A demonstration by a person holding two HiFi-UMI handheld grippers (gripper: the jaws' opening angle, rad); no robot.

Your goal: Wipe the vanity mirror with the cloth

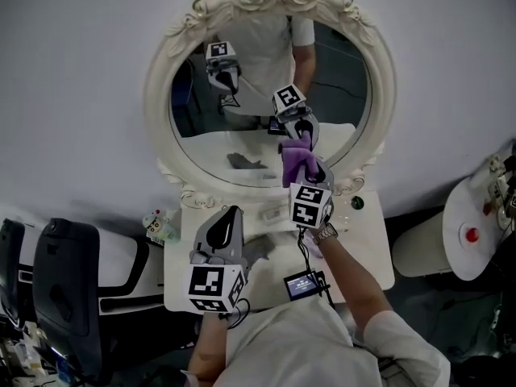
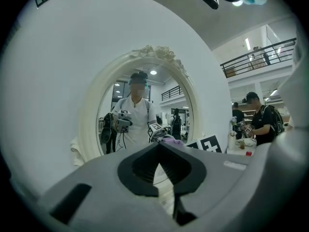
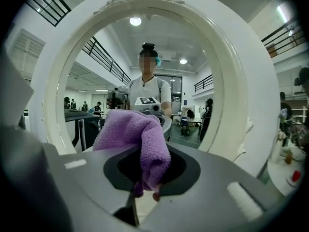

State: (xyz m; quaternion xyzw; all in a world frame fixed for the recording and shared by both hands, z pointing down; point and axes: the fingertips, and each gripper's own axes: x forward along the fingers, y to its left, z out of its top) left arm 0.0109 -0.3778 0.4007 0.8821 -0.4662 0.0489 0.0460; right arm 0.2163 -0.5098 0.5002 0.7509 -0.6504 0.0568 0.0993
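Note:
The oval vanity mirror [image 1: 242,127] in its ornate cream frame [image 1: 159,127] stands on a white vanity table [image 1: 367,248]. My right gripper [image 1: 305,166] is shut on a purple cloth [image 1: 295,158] and holds it at the lower right of the glass. In the right gripper view the cloth [image 3: 133,132] bulges out over the jaws of the right gripper [image 3: 146,151], close in front of the mirror [image 3: 145,71]. My left gripper [image 1: 228,218] hovers over the table's left half, shut and empty. The left gripper [image 2: 159,147] points at the mirror [image 2: 140,115] from further back.
A small green object [image 1: 357,203] lies on the table at the right. A small colourful item [image 1: 159,226] sits at its left edge. A black chair [image 1: 68,280] stands at the left. A white round table [image 1: 459,224] with a red object [image 1: 472,235] is at the right.

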